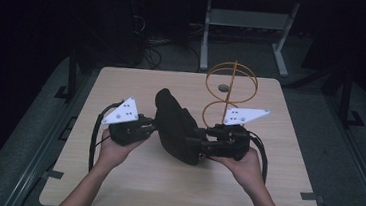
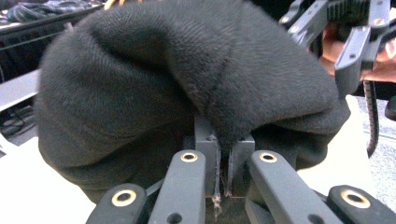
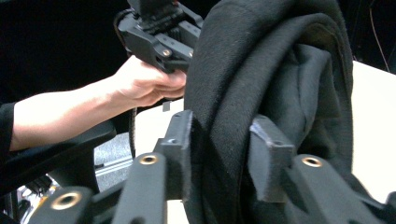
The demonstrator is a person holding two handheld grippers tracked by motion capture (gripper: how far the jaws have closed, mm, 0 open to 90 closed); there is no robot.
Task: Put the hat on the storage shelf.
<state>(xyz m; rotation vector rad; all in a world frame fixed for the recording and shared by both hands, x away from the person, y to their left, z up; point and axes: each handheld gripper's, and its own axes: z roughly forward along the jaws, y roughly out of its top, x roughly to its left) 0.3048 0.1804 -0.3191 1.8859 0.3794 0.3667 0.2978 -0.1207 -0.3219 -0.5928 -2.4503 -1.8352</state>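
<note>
Black fleece cap [image 1: 176, 126] hangs stretched for handling beside the orange wire stand [image 1: 230, 89]: left gripper [image 1: 150, 125] jaws pinch its rim shut, right gripper [image 1: 202, 137] jaws gape loosely around a fold.

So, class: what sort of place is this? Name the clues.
Probably a lab or workshop set up for recording. A bare wooden table stands in a dark room, cables lie on the floor behind it, and a metal desk frame stands beyond.

The table [image 1: 113, 187] carries one black hat [image 1: 176, 127], one orange wire stand [image 1: 230, 87] near its far edge, and two grippers, left [image 1: 151, 125] and right [image 1: 203, 140].
</note>
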